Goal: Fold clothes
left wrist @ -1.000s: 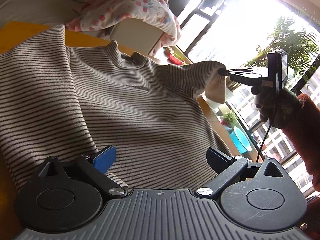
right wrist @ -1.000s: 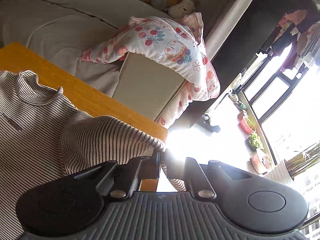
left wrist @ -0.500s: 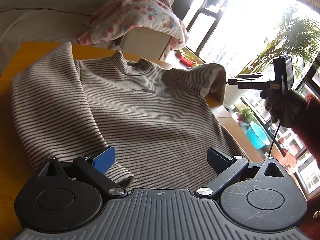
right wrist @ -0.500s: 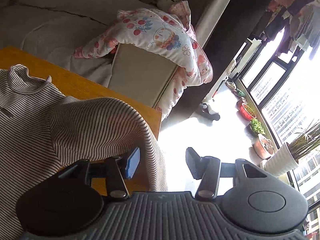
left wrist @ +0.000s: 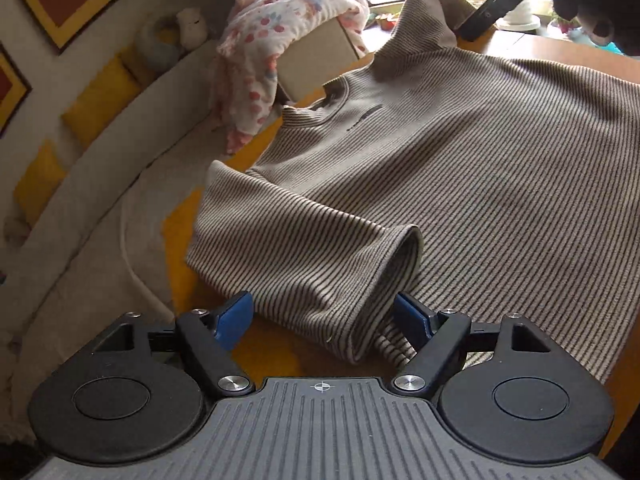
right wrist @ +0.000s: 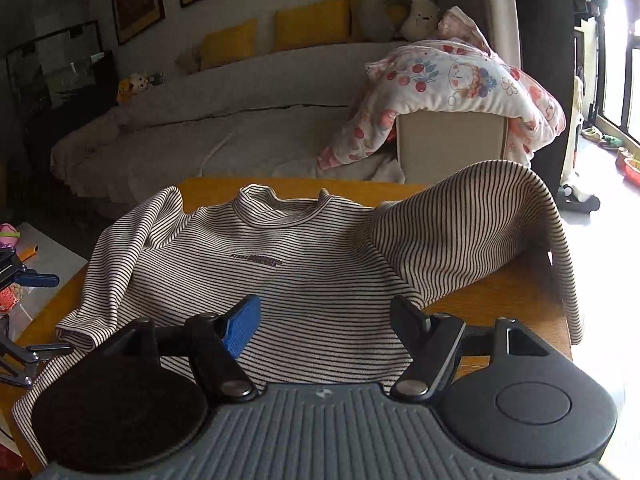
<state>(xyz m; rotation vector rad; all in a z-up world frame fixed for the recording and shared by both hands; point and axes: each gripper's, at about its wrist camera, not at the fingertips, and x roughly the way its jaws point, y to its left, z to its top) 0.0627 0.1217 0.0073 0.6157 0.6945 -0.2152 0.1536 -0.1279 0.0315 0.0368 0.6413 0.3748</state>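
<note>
Wooden table [left wrist: 276, 350], sleeve cuff [left wrist: 372, 280] between left jaws

Each handheld tool fills the bottom of its frame with a grey ribbed body bearing a small crosshair mark at centre. Round black housings with disc insets flank it. Black linkage arms, pinned by silver screws, carry blue-padded fingers on the left gripper [left wrist: 324, 316] and the right gripper [right wrist: 326, 318]. At upper right of the left view, a dark, blurred shape may be a gloved hand [left wrist: 596, 0].
</note>
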